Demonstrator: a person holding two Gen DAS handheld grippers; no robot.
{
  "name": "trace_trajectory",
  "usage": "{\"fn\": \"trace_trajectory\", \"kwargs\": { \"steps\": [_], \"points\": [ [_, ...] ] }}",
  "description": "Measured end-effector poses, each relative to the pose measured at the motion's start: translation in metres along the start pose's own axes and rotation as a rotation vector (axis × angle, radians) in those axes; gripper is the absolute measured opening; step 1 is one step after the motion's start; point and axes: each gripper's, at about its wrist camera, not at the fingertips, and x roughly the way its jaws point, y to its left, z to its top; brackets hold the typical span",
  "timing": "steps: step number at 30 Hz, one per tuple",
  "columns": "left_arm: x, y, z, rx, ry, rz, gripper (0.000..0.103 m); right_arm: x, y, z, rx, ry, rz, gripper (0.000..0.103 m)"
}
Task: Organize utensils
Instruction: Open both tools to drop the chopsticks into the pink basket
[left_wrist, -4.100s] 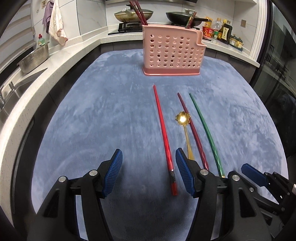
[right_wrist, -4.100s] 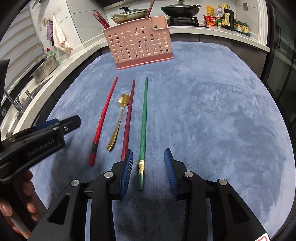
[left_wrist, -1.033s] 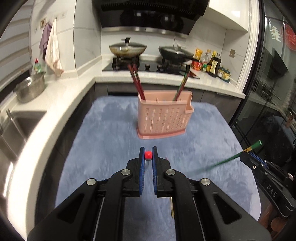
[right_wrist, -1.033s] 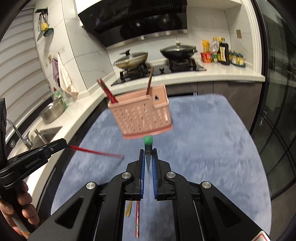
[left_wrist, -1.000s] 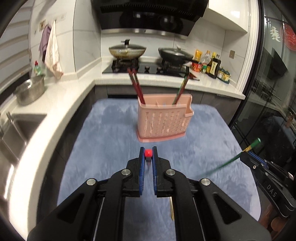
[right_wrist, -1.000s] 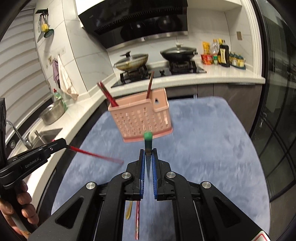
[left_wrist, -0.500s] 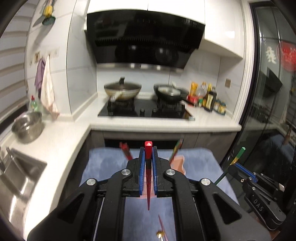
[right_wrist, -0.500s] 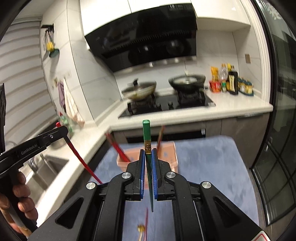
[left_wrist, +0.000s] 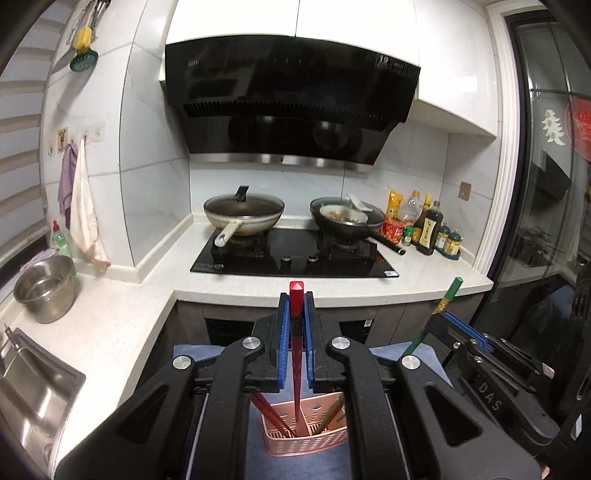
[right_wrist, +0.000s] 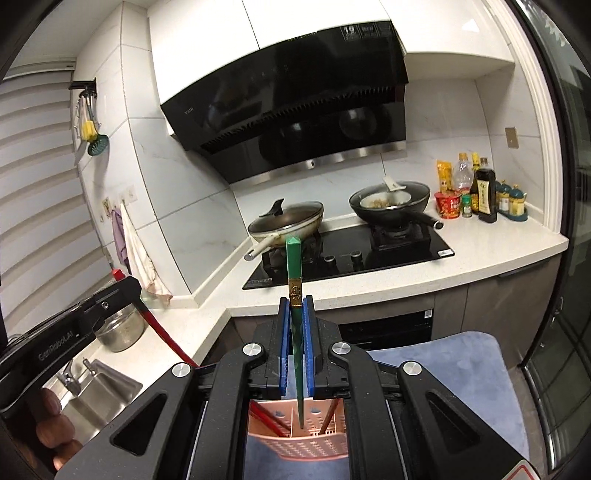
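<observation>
Chopsticks are the held things: the left gripper (left_wrist: 295, 325) has its blue pads (left_wrist: 283, 343) clenched on a red chopstick (left_wrist: 296, 332), which stands nearly upright, its blunt top above the pads and its thin end hanging down over the pink utensil basket (left_wrist: 306, 439) below. The right gripper (right_wrist: 296, 332) likewise pinches a green chopstick (right_wrist: 294, 273) with a gold band just above the jaws; its tip points down at the same pink basket, seen under the fingers in the right wrist view. Whether either tip touches the basket cannot be told.

In the basket, dark red chopsticks (left_wrist: 269, 413) lean to the left and another pair leans on the right side. The basket stands on a blue-grey mat (right_wrist: 461, 376) on the near surface.

From the left wrist camera the right gripper appears at the right with the green chopstick slanting up out of it; from the right wrist camera the left gripper shows at the left with a hand (right_wrist: 55, 432) around its handle.

Farther off, a white counter (left_wrist: 118, 317) wraps around the corner, with a steel pot (left_wrist: 44, 288) and a sink (left_wrist: 29, 398) on the left. At the far wall a black hob (left_wrist: 295, 258) carries two lidded woks under a black hood (left_wrist: 288, 103), with sauce bottles (left_wrist: 424, 225) to its right.
</observation>
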Motion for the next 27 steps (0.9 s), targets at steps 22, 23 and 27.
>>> {"fn": "trace_trajectory", "kwargs": {
  "steps": [22,23,27],
  "points": [
    [0.073,0.004,-0.059,0.006,0.134,0.05,0.008,0.073,-0.022,-0.066,0.009,0.177,-0.02,0.013],
    [0.072,0.003,-0.06,0.011,0.133,0.057,0.009,0.072,-0.023,-0.066,0.009,0.177,-0.023,0.015],
    [0.068,0.0,-0.064,0.009,0.128,0.072,0.033,0.062,-0.028,-0.067,0.018,0.167,-0.027,0.025]
  ]
}}
